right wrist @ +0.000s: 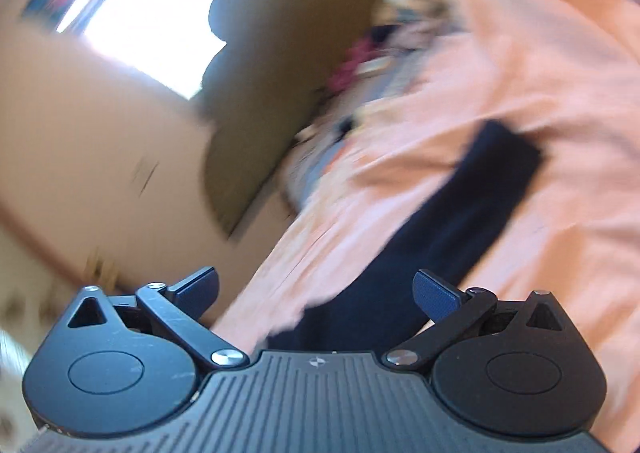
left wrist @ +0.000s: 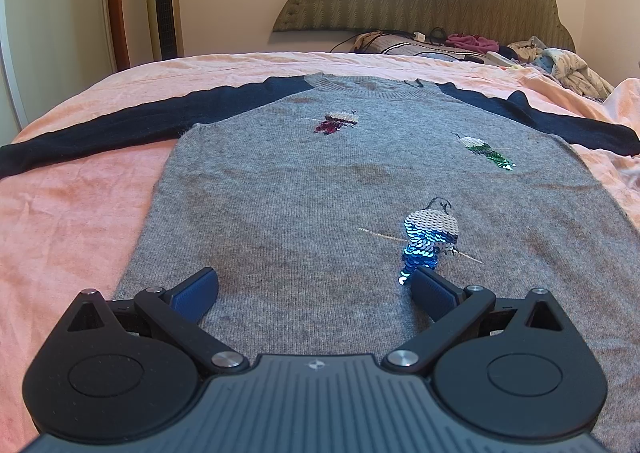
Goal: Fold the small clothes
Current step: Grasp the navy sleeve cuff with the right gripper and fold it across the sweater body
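On the pink bedsheet [left wrist: 72, 213], my sweater [left wrist: 320, 193] lies flat.
Above its hem my left gripper [left wrist: 314, 289] is spread wide; above its dark sleeve [right wrist: 452, 221] my right gripper [right wrist: 316, 289] is spread too.

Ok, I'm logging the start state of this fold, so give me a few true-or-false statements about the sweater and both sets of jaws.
1. The grey sweater lies spread flat on the pink bedsheet. True.
2. The left gripper is clamped on the sweater's hem. False: its jaws are wide open above the grey knit, gripping nothing.
3. Both navy sleeves are folded across the chest. False: the left-view sleeve and the other sleeve stretch outward.
4. The right gripper has open jaws with a navy sleeve ahead. True, though that view is blurred.
5. The blue sequin patch sits near one left finger. True.
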Demonstrator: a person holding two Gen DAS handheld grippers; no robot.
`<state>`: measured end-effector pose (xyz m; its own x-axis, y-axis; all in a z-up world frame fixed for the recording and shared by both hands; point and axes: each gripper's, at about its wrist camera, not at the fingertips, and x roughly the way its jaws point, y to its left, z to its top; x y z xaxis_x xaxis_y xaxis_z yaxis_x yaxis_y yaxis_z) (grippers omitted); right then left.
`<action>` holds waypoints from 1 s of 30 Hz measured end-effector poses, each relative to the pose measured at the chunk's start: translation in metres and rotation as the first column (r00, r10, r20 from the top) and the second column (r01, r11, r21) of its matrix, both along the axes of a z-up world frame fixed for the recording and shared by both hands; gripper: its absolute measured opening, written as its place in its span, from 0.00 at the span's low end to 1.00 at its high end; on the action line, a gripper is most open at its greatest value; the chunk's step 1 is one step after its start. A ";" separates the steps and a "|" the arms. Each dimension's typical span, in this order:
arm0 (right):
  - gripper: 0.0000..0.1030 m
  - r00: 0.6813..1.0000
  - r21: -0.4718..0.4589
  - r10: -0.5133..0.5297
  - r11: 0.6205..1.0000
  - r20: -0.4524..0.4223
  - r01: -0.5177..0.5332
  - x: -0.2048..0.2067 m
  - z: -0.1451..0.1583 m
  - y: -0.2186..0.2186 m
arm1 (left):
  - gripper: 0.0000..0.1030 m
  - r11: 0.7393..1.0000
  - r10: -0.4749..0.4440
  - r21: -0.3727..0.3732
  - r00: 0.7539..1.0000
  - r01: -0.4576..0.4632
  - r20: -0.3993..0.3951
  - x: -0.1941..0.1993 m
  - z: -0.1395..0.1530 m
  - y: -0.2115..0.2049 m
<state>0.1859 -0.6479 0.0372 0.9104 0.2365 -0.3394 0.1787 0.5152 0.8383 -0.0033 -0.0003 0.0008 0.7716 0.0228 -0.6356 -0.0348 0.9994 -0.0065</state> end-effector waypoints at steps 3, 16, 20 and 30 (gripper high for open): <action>0.79 0.991 0.082 -0.108 0.990 -0.083 0.114 0.014 -0.036 -0.042 | 1.00 1.000 0.000 0.000 1.000 0.000 0.000 0.000 0.000 0.000; 0.13 0.970 -0.080 -0.182 0.982 -0.160 0.171 0.061 -0.081 -0.031 | 1.00 1.000 0.000 -0.007 1.000 0.000 0.002 0.000 0.000 0.002; 0.13 0.994 -0.171 -0.108 0.980 -0.031 0.101 0.058 -0.036 0.009 | 1.00 1.000 0.001 -0.016 1.000 -0.001 0.006 -0.001 0.000 0.003; 0.22 0.878 -0.339 0.470 0.844 0.092 -0.416 0.058 0.013 0.261 | 1.00 1.000 0.001 -0.018 1.000 -0.001 0.006 0.000 0.000 0.003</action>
<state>0.2443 -0.3870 0.0498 0.7814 0.5390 -0.3145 -0.2555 0.7361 0.6268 -0.0038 0.0024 0.0010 0.7757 0.0122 -0.6310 -0.0356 0.9991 -0.0245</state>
